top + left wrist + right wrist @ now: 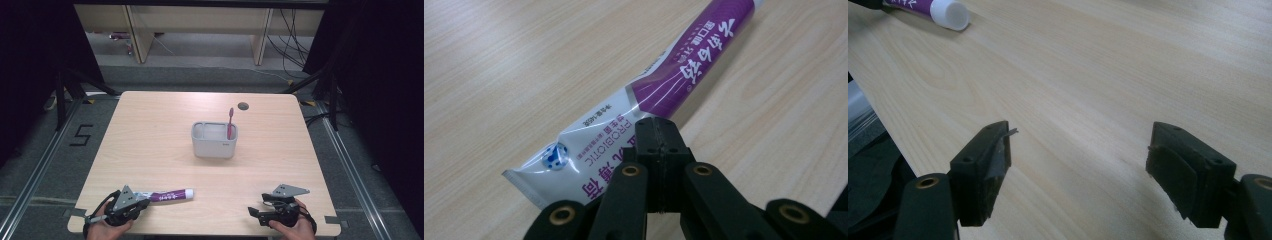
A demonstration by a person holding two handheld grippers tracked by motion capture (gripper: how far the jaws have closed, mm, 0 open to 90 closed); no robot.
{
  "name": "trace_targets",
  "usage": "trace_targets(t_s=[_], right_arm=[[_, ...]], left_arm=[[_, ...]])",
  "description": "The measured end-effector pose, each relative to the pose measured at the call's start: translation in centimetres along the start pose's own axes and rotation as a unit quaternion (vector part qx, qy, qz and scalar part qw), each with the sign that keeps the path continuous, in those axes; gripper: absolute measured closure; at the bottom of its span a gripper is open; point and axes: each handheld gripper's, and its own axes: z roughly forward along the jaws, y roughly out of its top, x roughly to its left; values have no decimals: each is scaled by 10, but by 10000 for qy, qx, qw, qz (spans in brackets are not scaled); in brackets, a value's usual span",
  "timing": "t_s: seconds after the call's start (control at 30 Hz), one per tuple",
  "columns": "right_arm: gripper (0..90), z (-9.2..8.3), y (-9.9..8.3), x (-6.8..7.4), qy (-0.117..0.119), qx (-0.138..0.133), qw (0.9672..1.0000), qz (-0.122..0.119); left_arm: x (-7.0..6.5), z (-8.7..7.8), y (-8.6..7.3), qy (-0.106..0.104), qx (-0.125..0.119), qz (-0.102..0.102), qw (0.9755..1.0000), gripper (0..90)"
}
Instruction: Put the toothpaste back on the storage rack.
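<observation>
A white and purple toothpaste tube (170,195) lies on the wooden table (150,140) near its front left corner, cap toward the right. My left gripper (142,200) sits at the tube's flat crimped end. In the left gripper view its jaws (659,125) are shut with no gap, their tips over the near edge of the tube (694,65); I cannot tell whether they pinch it. My right gripper (252,212) rests at the front right, open and empty (1078,150). The tube's white cap (950,12) shows far off in the right gripper view.
A grey two-compartment holder (214,147) stands at the table's middle with a red toothbrush (230,122) upright in its right side. A round cable hole (243,106) lies behind it. Dark curtains flank the table; wooden furniture and cables stand beyond.
</observation>
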Motion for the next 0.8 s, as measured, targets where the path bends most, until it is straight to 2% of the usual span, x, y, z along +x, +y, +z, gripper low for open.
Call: trace_targets(t_s=[0.2, 0.23, 0.43, 0.5, 0.57, 0.6, 0.67, 0.7, 0.73, 0.8], right_arm=[[260, 0, 0, 0, 17, 3, 10000, 44], [260, -1, 0, 0, -58, 17, 10000, -20], [260, 1, 0, -1, 13, -28, 10000, -3], [260, -1, 0, -1, -13, 36, 10000, 6], [260, -1, 0, -1, 2, 31, 10000, 38], [260, -1, 0, -1, -20, 33, 10000, 21], [260, -2, 0, -1, -20, 51, 10000, 42], [260, -2, 0, -1, -27, 54, 10000, 41], [260, -2, 1, -1, -16, 50, 10000, 34], [260, -2, 1, -1, 8, 76, 9999, 82]], left_arm=[[5, 5, 4, 130, 19, 19, 9999, 899], [7, 8, 6, 149, -17, -15, 9999, 899], [13, 14, 13, 175, -8, 27, 9998, 899], [17, 18, 16, 195, 14, 79, 9998, 899], [18, 20, 17, 193, -30, 33, 9998, 898], [19, 21, 18, 201, -22, 91, 9998, 898], [21, 24, 20, 187, -49, 38, 9998, 899], [23, 25, 22, 205, 4, 115, 9997, 899], [24, 28, 24, 180, -48, 62, 9998, 899], [25, 29, 26, 187, -27, 79, 9998, 899]])
